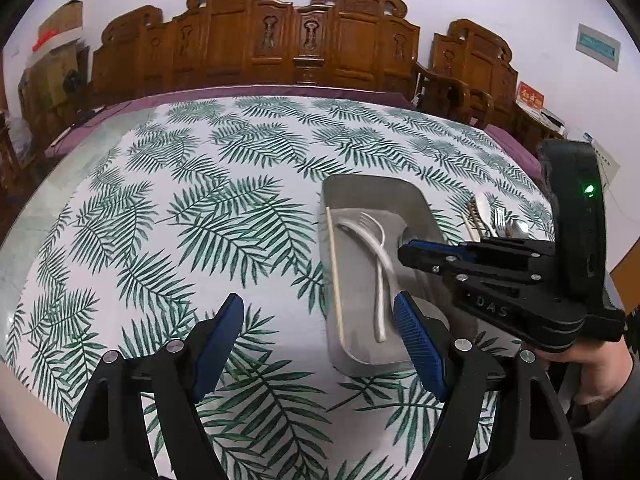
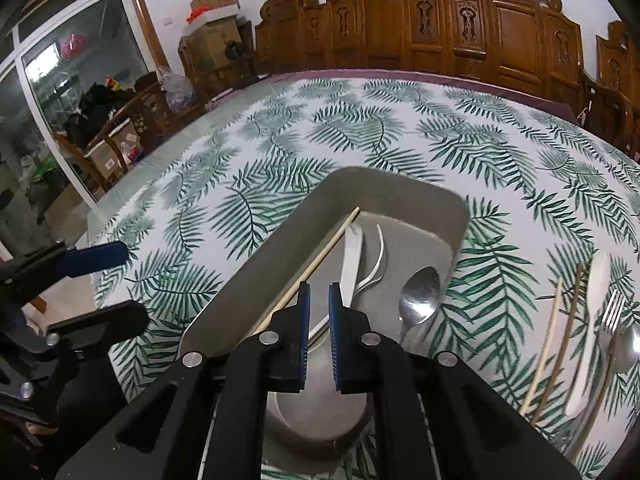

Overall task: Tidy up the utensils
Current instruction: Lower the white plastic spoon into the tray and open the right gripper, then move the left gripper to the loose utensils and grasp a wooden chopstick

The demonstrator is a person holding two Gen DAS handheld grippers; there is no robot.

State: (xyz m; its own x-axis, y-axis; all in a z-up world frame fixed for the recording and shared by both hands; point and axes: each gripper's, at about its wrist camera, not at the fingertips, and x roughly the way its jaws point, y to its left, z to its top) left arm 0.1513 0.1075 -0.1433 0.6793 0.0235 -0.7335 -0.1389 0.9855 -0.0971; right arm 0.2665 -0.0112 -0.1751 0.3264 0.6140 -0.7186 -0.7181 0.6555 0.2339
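Observation:
A grey metal tray (image 1: 340, 192) (image 2: 248, 264) sits on the leaf-print tablecloth. It holds a wooden chopstick (image 1: 334, 272) (image 2: 320, 256), a white plastic fork (image 1: 378, 276) (image 2: 352, 264) and a metal spoon (image 2: 420, 296). My left gripper (image 1: 320, 344) is open and empty, just left of the tray's near end. My right gripper (image 2: 318, 320) hovers over the tray with its jaws nearly closed and nothing between them; it also shows in the left wrist view (image 1: 408, 256). More utensils lie right of the tray: chopsticks (image 2: 552, 336), a white spoon (image 2: 592, 320) and a metal fork (image 2: 612, 316).
Carved wooden chairs (image 1: 256, 40) line the table's far edge. Cardboard boxes (image 2: 212, 28) and a glass door (image 2: 60, 100) stand at the left. The loose utensils show in the left wrist view (image 1: 492, 220) behind the right gripper.

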